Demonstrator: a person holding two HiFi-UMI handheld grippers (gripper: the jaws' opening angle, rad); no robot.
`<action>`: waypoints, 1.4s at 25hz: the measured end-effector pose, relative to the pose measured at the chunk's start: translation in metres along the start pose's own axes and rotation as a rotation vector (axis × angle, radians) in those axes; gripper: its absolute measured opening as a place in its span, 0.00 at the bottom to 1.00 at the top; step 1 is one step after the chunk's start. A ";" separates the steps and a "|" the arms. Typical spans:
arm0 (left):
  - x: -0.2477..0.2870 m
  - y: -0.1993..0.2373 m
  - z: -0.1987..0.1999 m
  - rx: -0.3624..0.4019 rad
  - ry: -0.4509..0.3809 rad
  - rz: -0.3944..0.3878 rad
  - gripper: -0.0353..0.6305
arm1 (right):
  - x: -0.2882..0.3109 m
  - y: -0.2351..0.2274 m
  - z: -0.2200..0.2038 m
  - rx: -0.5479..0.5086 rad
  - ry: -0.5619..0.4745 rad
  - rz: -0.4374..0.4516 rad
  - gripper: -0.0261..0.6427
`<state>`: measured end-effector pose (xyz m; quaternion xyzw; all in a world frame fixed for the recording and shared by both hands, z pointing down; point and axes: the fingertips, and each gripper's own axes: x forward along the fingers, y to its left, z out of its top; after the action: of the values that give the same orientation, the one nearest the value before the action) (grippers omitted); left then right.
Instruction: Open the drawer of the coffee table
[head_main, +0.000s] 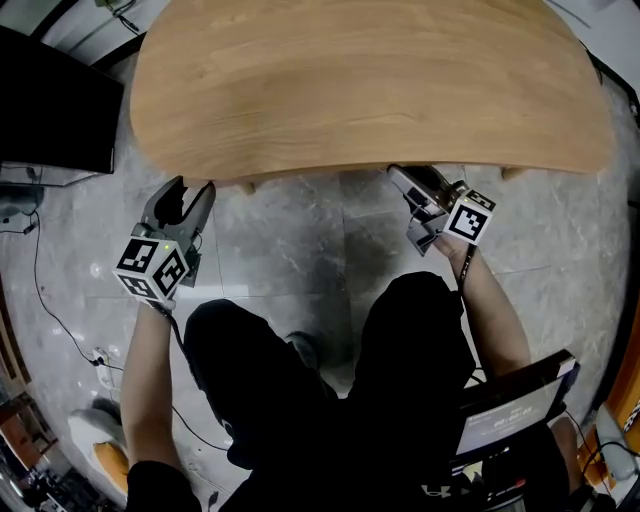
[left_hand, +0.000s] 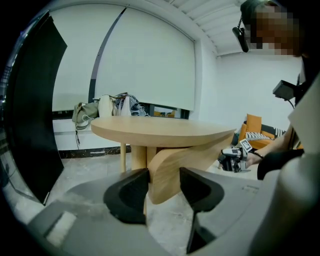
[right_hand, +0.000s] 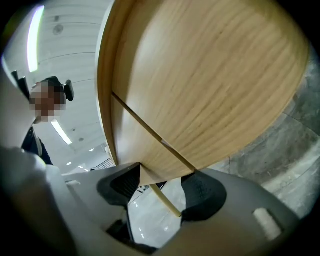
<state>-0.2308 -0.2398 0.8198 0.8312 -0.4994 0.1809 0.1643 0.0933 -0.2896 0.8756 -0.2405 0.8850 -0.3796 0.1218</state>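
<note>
Head view shows left tongs (head_main: 186, 192) and right tongs (head_main: 412, 182) — both gaping, gripping nothing — at the coffee table's (head_main: 370, 90) near edge.

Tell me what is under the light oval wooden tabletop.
In the left gripper view, a curved wooden panel and a round wooden leg stand under the light oval wooden tabletop. From above, the top hides nearly everything beneath, so no drawer shows there.
</note>
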 end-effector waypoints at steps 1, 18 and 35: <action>0.000 0.000 0.000 0.003 0.000 0.001 0.36 | 0.000 -0.001 0.000 -0.001 0.001 -0.001 0.43; -0.017 -0.012 -0.008 0.032 0.015 -0.021 0.36 | -0.013 0.011 -0.014 -0.058 0.073 0.035 0.38; -0.051 -0.041 -0.030 0.072 0.067 -0.091 0.35 | -0.047 0.037 -0.047 -0.135 0.184 0.088 0.37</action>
<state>-0.2206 -0.1684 0.8186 0.8519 -0.4484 0.2188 0.1592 0.1020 -0.2145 0.8824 -0.1734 0.9257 -0.3339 0.0399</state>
